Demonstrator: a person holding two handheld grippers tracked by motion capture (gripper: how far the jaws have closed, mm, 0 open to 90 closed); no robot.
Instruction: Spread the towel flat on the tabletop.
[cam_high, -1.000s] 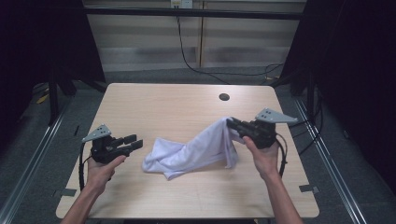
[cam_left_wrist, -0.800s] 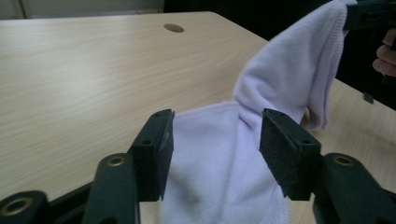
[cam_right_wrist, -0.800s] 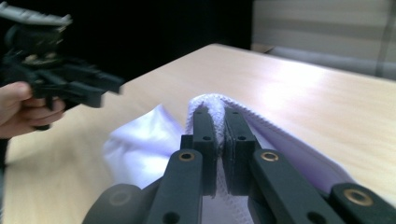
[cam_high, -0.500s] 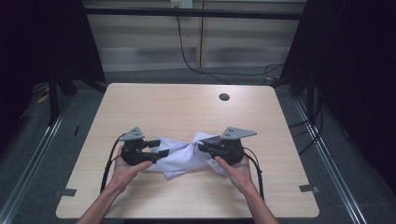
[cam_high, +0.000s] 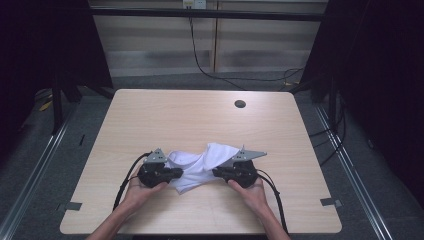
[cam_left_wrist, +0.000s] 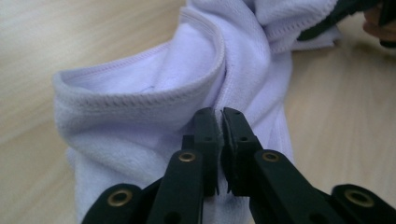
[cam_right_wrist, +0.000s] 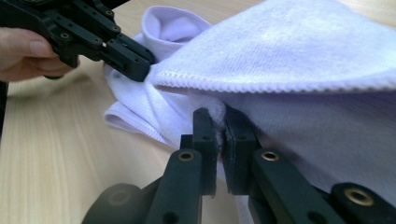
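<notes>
Towel (cam_high: 200, 167), crumpled, table (cam_high: 200, 120), cable hole (cam_high: 240, 104)

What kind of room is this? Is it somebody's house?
Probably a lab or test room, not a house: a lone wooden table with a cable hole, dark curtains around it, and cables along the floor.

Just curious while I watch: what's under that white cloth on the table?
The white cloth rests bunched on the wooden table, pinched by the left gripper and right gripper. Whatever lies beneath its folds is hidden.
</notes>
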